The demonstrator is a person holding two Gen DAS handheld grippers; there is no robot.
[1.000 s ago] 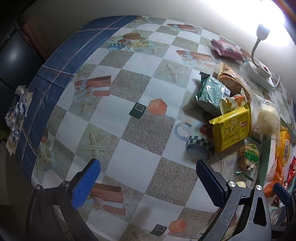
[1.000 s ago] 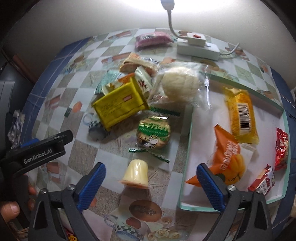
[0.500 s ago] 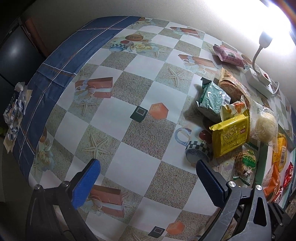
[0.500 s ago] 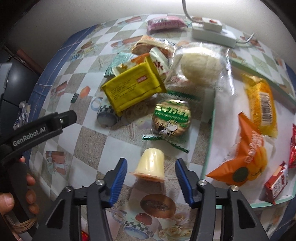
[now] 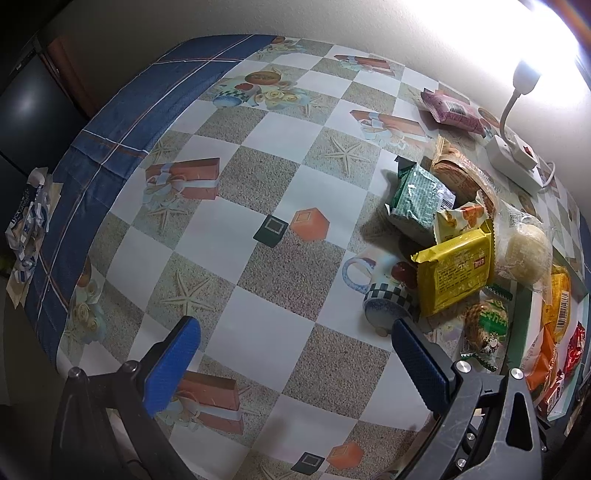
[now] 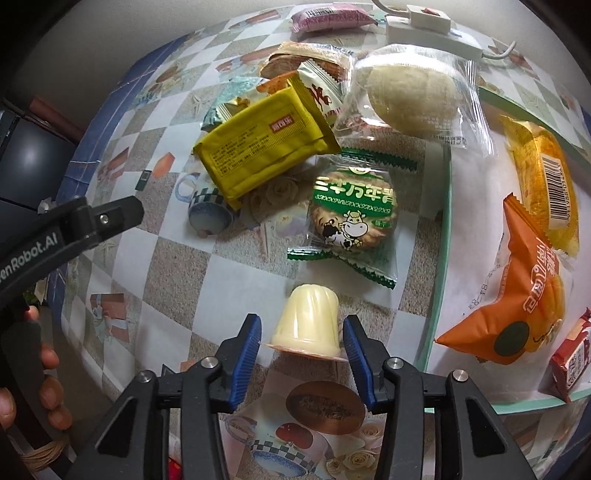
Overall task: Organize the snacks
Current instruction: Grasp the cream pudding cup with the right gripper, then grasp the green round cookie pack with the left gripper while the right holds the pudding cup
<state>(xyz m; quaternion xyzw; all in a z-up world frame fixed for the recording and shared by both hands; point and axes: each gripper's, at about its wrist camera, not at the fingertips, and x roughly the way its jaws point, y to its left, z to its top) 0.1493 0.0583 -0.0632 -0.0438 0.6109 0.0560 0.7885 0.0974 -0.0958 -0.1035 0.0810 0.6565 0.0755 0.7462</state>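
Right claw (image 6: 301, 356): my jaws are closing on the jelly cup (image 6: 306, 325), which sits between the blue pads; slim gaps show on both sides, so no pinch yet, though the rim may be brushing the right pad.
Jelly cup: pale yellow, upside down on the table (image 6: 236, 280), wide lid end toward me.
Left claw (image 5: 291, 369): jaws wide apart over bare checked cloth, nothing between them.
Cookie pack (image 6: 351, 216): green, just beyond the cup, on the cloth beside the tray.
Yellow pack (image 6: 266, 147): tilted on the snack pile, past the cookie pack.
Bun (image 6: 410, 98): in a clear bag, leaning over the tray's far corner.
Tray (image 6: 441, 280): pale green rim, right of the cup; it holds an orange pack (image 6: 517, 295), a yellow cake (image 6: 543, 177) and a small red pack (image 6: 570, 360).
Pink pack (image 6: 328, 16): far edge, well apart from the pile, beside the power strip (image 6: 421, 26).
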